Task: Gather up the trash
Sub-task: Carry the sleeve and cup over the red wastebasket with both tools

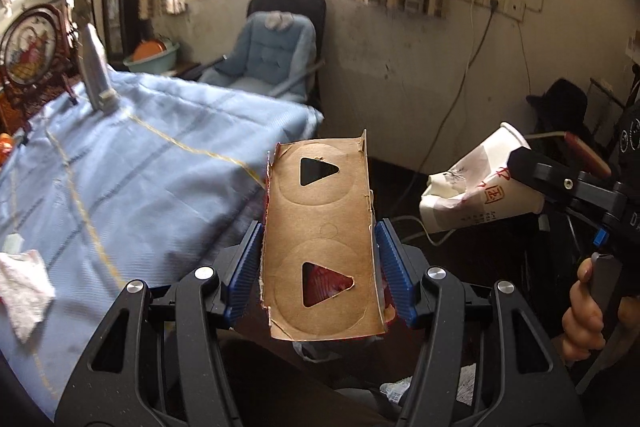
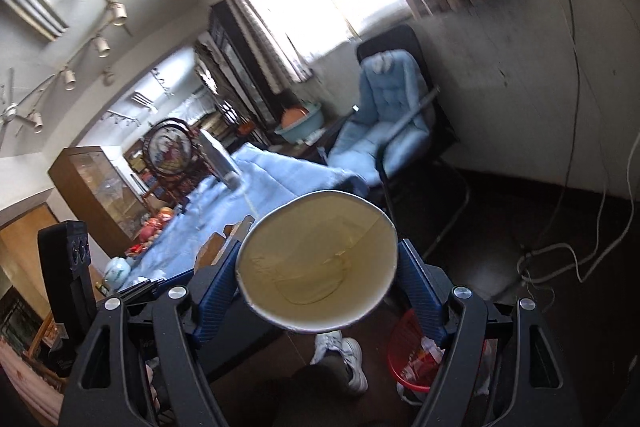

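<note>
Left gripper: our left gripper (image 1: 320,267) was clamped on a flat brown cardboard piece (image 1: 320,247), its blue ribbed pads (image 1: 394,273) pressing both long edges
Cardboard piece: it stood up between the fingers, torn along the edges, with two triangular holes inside pressed circles; red print showed through the lower hole
Right gripper: our right gripper (image 2: 318,281) was clamped on a crumpled white paper cup (image 2: 318,263), pads against the wall on either side
Paper cup: in the right wrist view we looked straight into its open mouth; in the left wrist view it (image 1: 478,183) lay tilted sideways in the air, off to the right of the cardboard and well apart from it, red lettering on its dented side
Right hand: our hand (image 1: 584,311) gripped the handle at the frame's right edge
Red basket: a red basket (image 2: 404,339) with scraps inside sat on the dark floor below the cup, beside a white shoe (image 2: 348,355)
Table: a light blue cloth (image 1: 140,167) covered the table to our left, with a crumpled white tissue (image 1: 24,287) near its near edge
</note>
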`<action>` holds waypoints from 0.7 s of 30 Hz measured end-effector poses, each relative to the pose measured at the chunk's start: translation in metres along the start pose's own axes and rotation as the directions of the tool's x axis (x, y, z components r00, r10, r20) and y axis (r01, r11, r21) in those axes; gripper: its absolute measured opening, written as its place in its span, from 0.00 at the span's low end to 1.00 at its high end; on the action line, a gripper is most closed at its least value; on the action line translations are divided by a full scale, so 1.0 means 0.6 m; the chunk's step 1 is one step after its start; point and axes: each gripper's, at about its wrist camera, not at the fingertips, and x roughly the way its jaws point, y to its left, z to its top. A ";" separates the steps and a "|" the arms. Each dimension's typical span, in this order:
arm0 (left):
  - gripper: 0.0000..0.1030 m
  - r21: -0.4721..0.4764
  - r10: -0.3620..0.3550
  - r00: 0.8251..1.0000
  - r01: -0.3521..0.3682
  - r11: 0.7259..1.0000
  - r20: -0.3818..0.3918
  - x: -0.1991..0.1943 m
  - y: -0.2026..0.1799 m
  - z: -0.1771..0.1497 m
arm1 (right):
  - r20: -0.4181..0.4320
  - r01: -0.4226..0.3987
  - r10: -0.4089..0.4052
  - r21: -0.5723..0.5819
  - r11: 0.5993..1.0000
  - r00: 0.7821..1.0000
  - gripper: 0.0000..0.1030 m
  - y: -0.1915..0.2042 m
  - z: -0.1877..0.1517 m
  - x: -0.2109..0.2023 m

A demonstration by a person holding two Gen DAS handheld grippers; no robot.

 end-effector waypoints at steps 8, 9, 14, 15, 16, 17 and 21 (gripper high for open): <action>0.56 0.011 -0.051 0.991 0.053 0.999 -0.125 0.115 -0.013 -0.013 | -0.119 0.103 -0.096 0.058 0.993 0.988 0.74 -0.078 -0.037 0.089; 0.56 0.012 -0.060 0.988 0.062 0.998 -0.143 0.130 -0.015 -0.017 | -0.137 0.121 -0.111 0.064 0.991 0.984 0.74 -0.090 -0.044 0.101; 0.56 0.044 -0.075 0.971 0.087 0.995 -0.227 0.198 -0.032 -0.037 | -0.204 0.190 -0.169 0.084 0.978 0.964 0.74 -0.137 -0.074 0.144; 0.56 0.048 -0.078 0.967 0.093 0.995 -0.242 0.210 -0.035 -0.042 | -0.221 0.209 -0.185 0.089 0.974 0.958 0.74 -0.152 -0.082 0.155; 0.56 0.051 -0.083 0.963 0.099 0.994 -0.258 0.223 -0.038 -0.046 | -0.236 0.221 -0.194 0.097 0.970 0.952 0.74 -0.163 -0.089 0.163; 0.56 0.051 -0.090 0.957 0.108 0.993 -0.277 0.238 -0.040 -0.052 | -0.254 0.232 -0.199 0.110 0.966 0.947 0.74 -0.175 -0.095 0.172; 0.56 0.033 -0.115 0.930 0.135 0.990 -0.350 0.292 -0.044 -0.076 | -0.305 0.270 -0.217 0.143 0.952 0.927 0.74 -0.214 -0.122 0.197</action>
